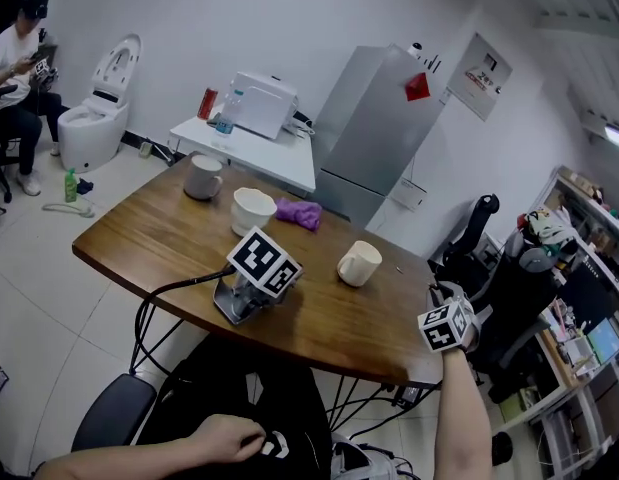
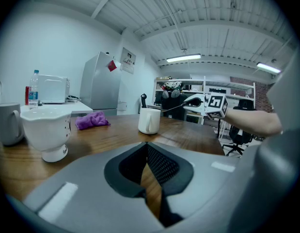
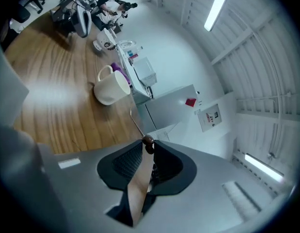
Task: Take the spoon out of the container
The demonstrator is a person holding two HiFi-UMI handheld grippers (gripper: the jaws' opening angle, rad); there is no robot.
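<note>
wooden table (image 1: 159, 238) carries a cream mug (image 1: 359, 263), which serves as the reference point for all positions below.

1. right gripper (image 3: 148, 144): i hold it off the table edge, to the right of the cream mug and nearer to me. its jaws are clamped on the spoon (image 3: 148, 140).
2. spoon: a thin metal stem with a brown bead. the bead sits at the jaw tips and the stem projects forward from them. the spoon is outside the cream mug and apart from it, in the air; the mug stands upright on the table with its mouth clear.
3. left gripper (image 2: 147, 147): it lies on the table to the left of the cream mug, a little nearer to me. its jaws are drawn together at the tips and hold nothing. only a narrow strip of table shows between the pads.
4. my left hand (image 1: 224, 436): low, well on my side of the cream mug, apart from the left gripper.
5. purple cloth (image 1: 299, 213): left of and beyond the cream mug.
6. white footed bowl (image 1: 253, 211): further left of the cream mug, just beside the cloth.
7. grey mug (image 1: 202, 178): furthest left of the cream mug, and beyond it.
</note>
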